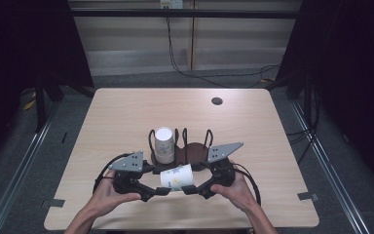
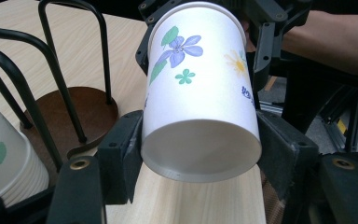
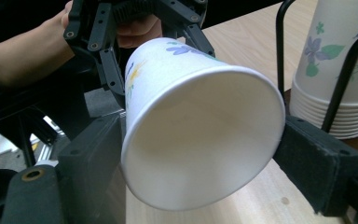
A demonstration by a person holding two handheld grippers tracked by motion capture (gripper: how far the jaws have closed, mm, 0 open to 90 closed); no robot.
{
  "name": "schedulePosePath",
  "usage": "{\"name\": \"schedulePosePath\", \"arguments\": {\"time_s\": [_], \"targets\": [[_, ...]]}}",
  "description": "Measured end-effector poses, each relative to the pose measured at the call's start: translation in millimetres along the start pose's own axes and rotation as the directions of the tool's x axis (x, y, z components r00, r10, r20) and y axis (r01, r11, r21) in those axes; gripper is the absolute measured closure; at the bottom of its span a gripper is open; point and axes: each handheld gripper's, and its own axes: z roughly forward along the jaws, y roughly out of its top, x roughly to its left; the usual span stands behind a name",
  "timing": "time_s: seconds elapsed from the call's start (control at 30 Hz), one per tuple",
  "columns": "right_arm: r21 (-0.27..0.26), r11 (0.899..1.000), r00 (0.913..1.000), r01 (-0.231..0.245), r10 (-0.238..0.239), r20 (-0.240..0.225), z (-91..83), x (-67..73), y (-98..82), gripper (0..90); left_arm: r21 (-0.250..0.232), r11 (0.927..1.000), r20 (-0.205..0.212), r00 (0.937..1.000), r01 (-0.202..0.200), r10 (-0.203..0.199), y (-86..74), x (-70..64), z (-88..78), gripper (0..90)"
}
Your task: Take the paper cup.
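The table (image 1: 126, 112) lies bare toward its far edge; the cup rack (image 1: 185, 146) with stacked cups (image 1: 164, 144) stands mid-table. Near the front edge, a flowered paper cup (image 1: 177, 176) lies sideways: left tool (image 1: 161, 191) pinches its base, right tool (image 1: 190, 189) flanks its rim, whose white inside shows in the right gripper view.

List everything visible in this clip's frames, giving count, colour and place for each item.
White floral paper cup: one, lying sideways between both grippers, above the front of the table.
Stack of white floral paper cups: one stack, upside down in the rack's left bay.
Black wire rack on brown wooden base: one, table centre.
Light wooden table: one; dark round hole near its far right.
Left gripper: black, shut on the cup's base end.
Right gripper: black, jaws at the cup's rim end.
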Motion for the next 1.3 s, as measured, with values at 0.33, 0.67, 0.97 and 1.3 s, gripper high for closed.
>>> {"name": "schedulePosePath", "arguments": {"time_s": [0.33, 0.67, 0.97, 1.3], "targets": [[-0.013, 0.999, 0.9994, -0.032, 0.031, -0.015, 2.5, -3.9, -2.6, 15.7, 0.002, 1.0000, 0.005, 1.0000, -0.003, 0.003, -0.1, -0.8, 1.3, 36.6], [-0.015, 0.999, 0.9978, -0.036, 0.035, -0.056, 6.1, -3.7, -3.5, 19.5, -0.003, 1.0000, 0.026, 0.9996, 0.009, -0.008, -1.0, 0.1, 2.7, 36.6], [-0.019, 1.000, 0.9996, -0.014, 0.013, -0.025, 2.7, -2.6, -0.7, 24.3, 0.020, 0.9991, 0.016, 0.9992, 0.037, -0.037, -3.8, 3.1, 6.2, 35.1], [-0.013, 1.000, 0.9998, -0.001, 0.001, -0.022, 2.6, 1.0, 3.0, 26.9, 0.035, 0.9973, -0.003, 0.9979, 0.064, -0.064, -3.3, 3.0, 6.5, 24.0]]}}
